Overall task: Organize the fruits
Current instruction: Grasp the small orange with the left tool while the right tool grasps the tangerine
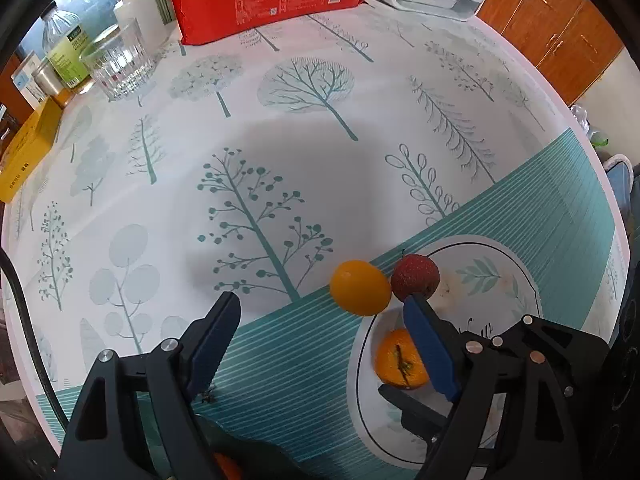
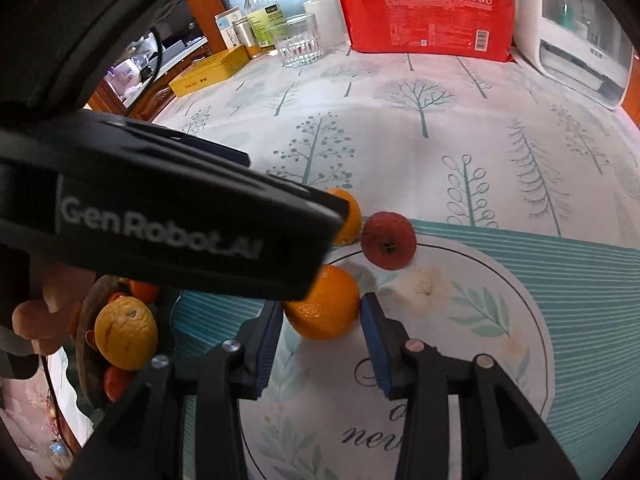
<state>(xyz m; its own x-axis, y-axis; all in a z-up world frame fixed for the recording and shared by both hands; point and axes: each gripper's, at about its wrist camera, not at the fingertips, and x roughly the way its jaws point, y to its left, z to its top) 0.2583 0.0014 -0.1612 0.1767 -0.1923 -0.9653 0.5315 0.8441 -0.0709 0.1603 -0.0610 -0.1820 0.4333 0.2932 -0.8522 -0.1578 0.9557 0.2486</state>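
the right gripper (image 2: 322, 322) sits low over the tablecloth (image 2: 400, 128) with its jaws spread on either side of an orange (image 2: 324, 304), the blue pads just beside the peel but, as far as i can tell, not yet pressing it. the left gripper (image 1: 320, 320) hangs wide open above the same spot, holding nothing; its body crosses the right wrist view and hides part of the orange and most of a small yellow-orange fruit (image 1: 360, 288) beyond it. that fruit lies touching or nearly touching a red bumpy fruit (image 2: 388, 246), both at the edge of the round printed motif (image 2: 480, 280). a dish of fruit (image 2: 86, 320) sits at the table's near left edge, loaded with a yellowish citrus (image 2: 126, 332) and some red ones. the main risk, i judge, is crowding: both tools converge on one tight cluster, so closing or lifting could knock the left gripper or nudge the two neighbours into rolling. an off-centre squeeze on the round orange could pop it out sideways, and a hard one could bruise it. the dish looks full, so another fruit dropped there could tumble off the table.
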